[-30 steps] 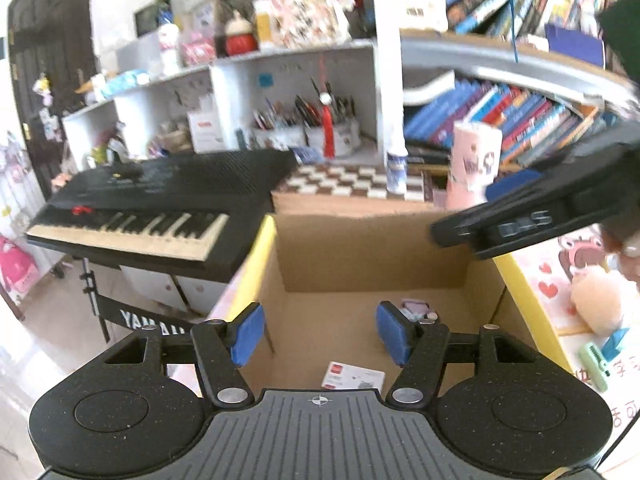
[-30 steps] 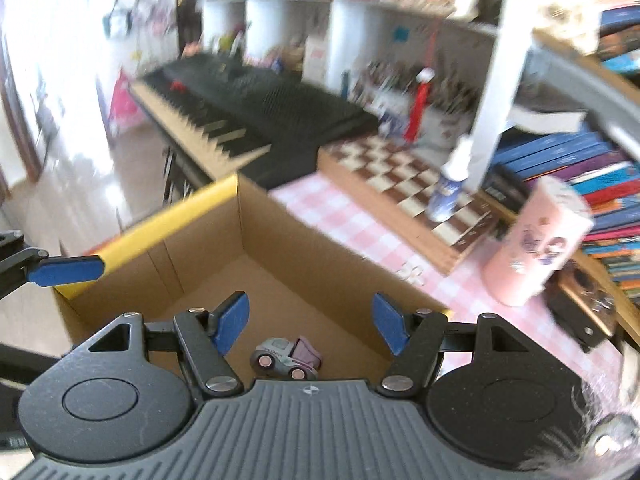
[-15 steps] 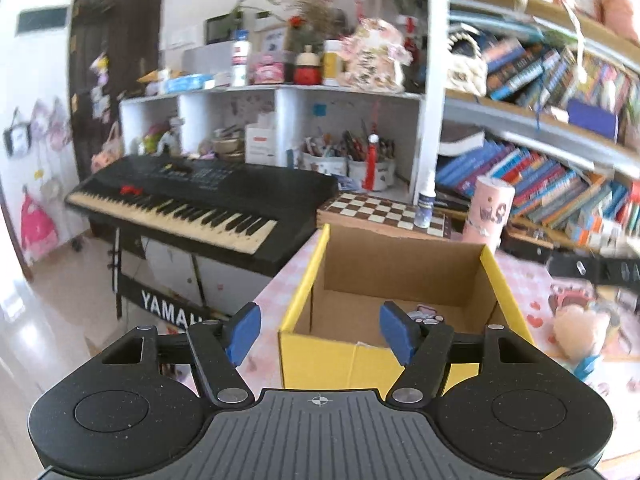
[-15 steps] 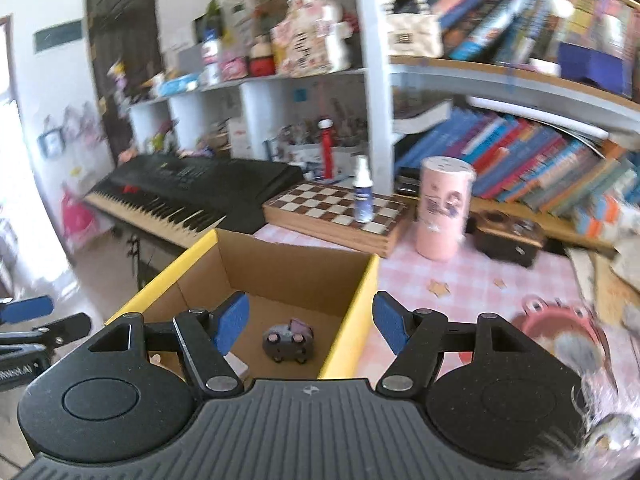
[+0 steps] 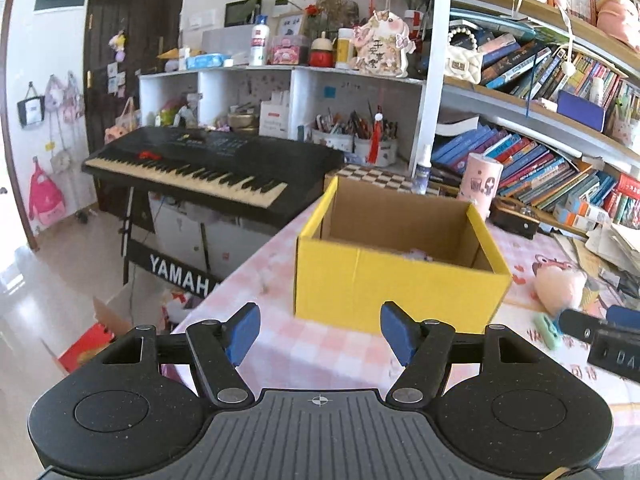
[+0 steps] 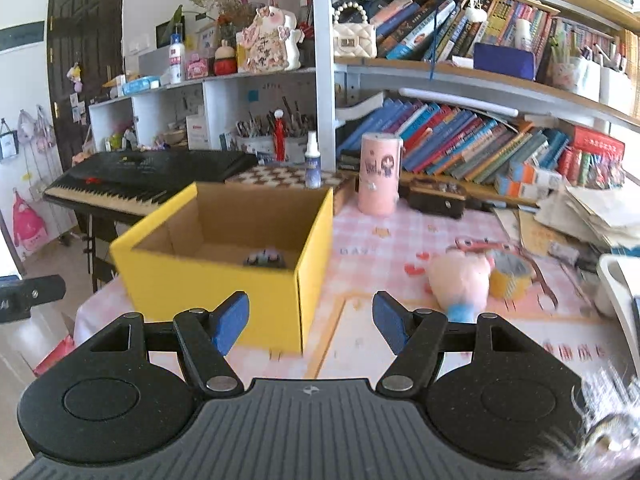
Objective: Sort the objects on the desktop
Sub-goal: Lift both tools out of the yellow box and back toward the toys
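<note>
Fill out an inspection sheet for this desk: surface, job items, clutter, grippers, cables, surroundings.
Surface: pink checked tablecloth.
Job's things: yellow box open, toy car inside; pink plush and yellow tape roll on the cloth to its right.
Clutter: pink cylinder, spray bottle on chessboard, paper stack.
Grippers: left gripper and right gripper both open, empty.
Cables: nothing seen.
Surroundings: keyboard, bookshelves.

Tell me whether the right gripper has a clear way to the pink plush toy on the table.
Probably yes. The right gripper is open and empty, and the plush toy lies ahead on bare tablecloth. The yellow box sits off to its left, out of the path.
</note>
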Tool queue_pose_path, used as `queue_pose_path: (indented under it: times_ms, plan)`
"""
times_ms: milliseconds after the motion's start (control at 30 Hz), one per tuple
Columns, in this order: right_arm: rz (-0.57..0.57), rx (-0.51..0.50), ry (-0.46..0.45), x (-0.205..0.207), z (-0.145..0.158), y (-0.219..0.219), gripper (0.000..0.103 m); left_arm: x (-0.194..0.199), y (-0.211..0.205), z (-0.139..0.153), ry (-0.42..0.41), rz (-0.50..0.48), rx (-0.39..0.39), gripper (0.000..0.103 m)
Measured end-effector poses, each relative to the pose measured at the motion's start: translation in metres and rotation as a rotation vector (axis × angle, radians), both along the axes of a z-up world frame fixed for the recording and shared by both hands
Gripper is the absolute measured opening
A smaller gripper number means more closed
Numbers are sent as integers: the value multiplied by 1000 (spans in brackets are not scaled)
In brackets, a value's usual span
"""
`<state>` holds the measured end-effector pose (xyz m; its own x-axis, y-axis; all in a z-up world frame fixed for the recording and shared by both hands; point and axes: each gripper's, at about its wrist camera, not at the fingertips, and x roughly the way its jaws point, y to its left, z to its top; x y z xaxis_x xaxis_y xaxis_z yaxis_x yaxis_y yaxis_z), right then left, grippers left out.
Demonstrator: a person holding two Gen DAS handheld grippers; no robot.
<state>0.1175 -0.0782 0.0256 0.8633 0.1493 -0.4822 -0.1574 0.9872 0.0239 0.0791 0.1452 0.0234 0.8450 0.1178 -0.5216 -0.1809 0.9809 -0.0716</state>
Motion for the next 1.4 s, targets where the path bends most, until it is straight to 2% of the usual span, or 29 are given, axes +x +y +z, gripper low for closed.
queue_pose_path:
  times_ms: [233, 433, 567, 667, 1033, 1400]
  plan:
    - [-12, -45, 10, -54, -19, 6, 66, -40, -14, -12, 18, -36, 34, 69]
    - [-37, -72, 24, -87, -31, 4, 66, -59, -30, -21, 36, -91, 74, 69]
    - [-67, -97, 35, -101, -35, -2, 66, -66, -44, -27, 34, -140, 130, 69]
    - [-92, -99, 47, -105, -36, -10, 67, -68, -53, -30, 33, -168, 158, 69]
    - [-178, -106, 46, -115, -39, -39, 67, -59, -88, -32, 20, -291, 142, 69]
    - [-291, -94, 79, -112, -40, -84, 67, -37, -140, -36, 48, -442, 142, 69]
